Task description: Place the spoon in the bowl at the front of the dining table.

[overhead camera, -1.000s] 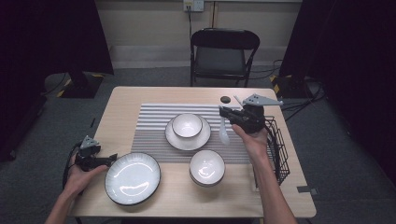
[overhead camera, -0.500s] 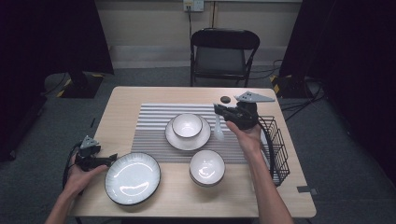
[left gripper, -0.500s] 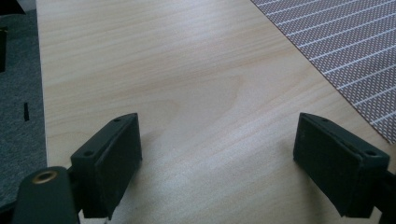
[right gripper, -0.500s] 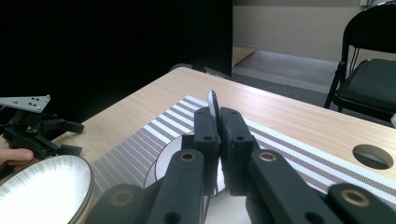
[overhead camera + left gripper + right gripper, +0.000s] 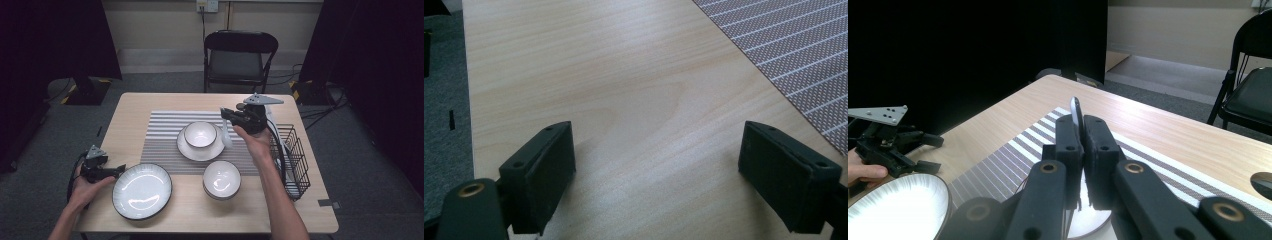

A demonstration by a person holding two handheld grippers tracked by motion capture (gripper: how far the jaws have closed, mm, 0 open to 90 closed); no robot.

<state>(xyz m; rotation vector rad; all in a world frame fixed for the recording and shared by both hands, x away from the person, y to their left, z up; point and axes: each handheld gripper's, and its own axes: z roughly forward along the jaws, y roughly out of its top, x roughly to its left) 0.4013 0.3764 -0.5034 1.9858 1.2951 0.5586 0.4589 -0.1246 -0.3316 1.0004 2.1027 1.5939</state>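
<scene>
My right gripper [image 5: 226, 115] hovers over the striped placemat [image 5: 160, 142], shut on a white spoon [image 5: 226, 135] that hangs down just right of a white bowl [image 5: 200, 134]. That bowl stands on a small plate [image 5: 187, 150]. In the right gripper view the spoon's thin edge [image 5: 1075, 107] sticks up between the closed jaws [image 5: 1081, 125]. My left gripper [image 5: 119, 171] rests at the table's left edge, open, beside a large dark-rimmed plate [image 5: 142, 190]. Bare wood lies between its fingers [image 5: 656, 170].
A second white bowl [image 5: 221, 179] stands at the placemat's front edge. A black wire basket [image 5: 295, 150] sits at the table's right side, behind my right forearm. A black folding chair [image 5: 235, 55] stands beyond the far edge.
My right gripper has carried the spoon leftward, from near the basket to beside the bowl on the small plate. The left gripper has stayed put.
</scene>
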